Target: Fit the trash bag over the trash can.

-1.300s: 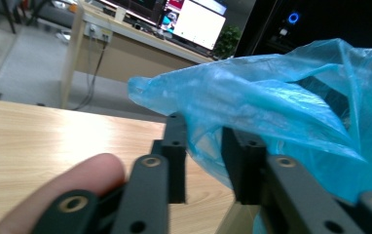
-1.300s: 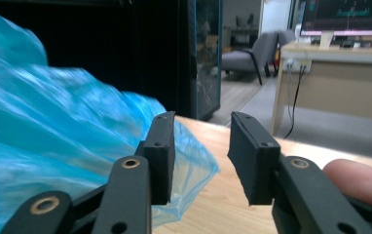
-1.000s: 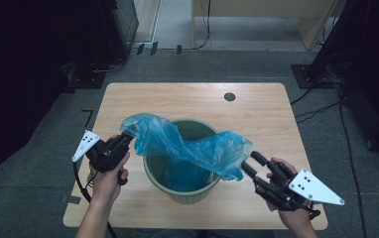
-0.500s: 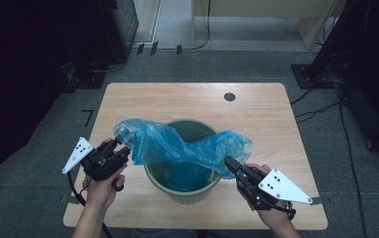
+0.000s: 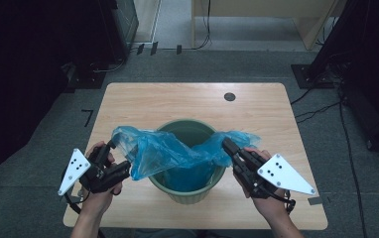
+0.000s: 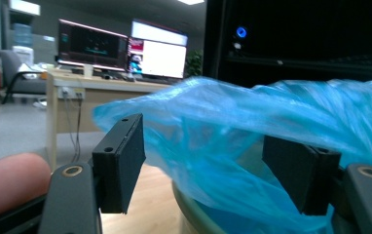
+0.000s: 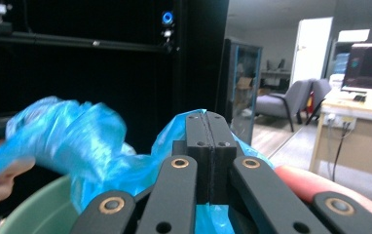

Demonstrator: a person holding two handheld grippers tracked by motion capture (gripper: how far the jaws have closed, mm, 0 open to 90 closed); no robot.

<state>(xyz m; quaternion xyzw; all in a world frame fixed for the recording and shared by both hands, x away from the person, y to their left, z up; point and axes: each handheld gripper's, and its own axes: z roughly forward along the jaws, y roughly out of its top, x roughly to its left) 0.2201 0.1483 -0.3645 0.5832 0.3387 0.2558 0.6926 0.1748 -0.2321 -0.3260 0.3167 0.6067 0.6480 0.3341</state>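
The blue plastic bag [image 5: 177, 153] we are working with is thin, limp film: almost weightless, crumpling wherever it is not pulled taut, and slick enough to slide out of a loose pinch. It hangs draped across the mouth of the green bin [image 5: 187, 191], sagging into it between our two tongs, with one bunched edge out toward each. We judge that the film will tear or stretch if yanked, so it wants gentle, even pulls.

The best place to take hold is the rim of the bag's opening, gathered into a fold so the pads bite several layers at once.

The right tongs [image 5: 228, 147] do just that: in the right gripper view their jaws stand pressed together with blue film pinched between them, at the bin's rim on that side.

The left tongs [image 5: 117, 157] have just been opening; in the left gripper view their jaws stand well apart, the bag's edge lying between them and billowing just beyond the pads, which do not press on it. We would close them on a gathered fold of the edge rather than a single sheet.

The bin stands on the wooden desk [image 5: 177, 99], between both tongs, near our edge of it.
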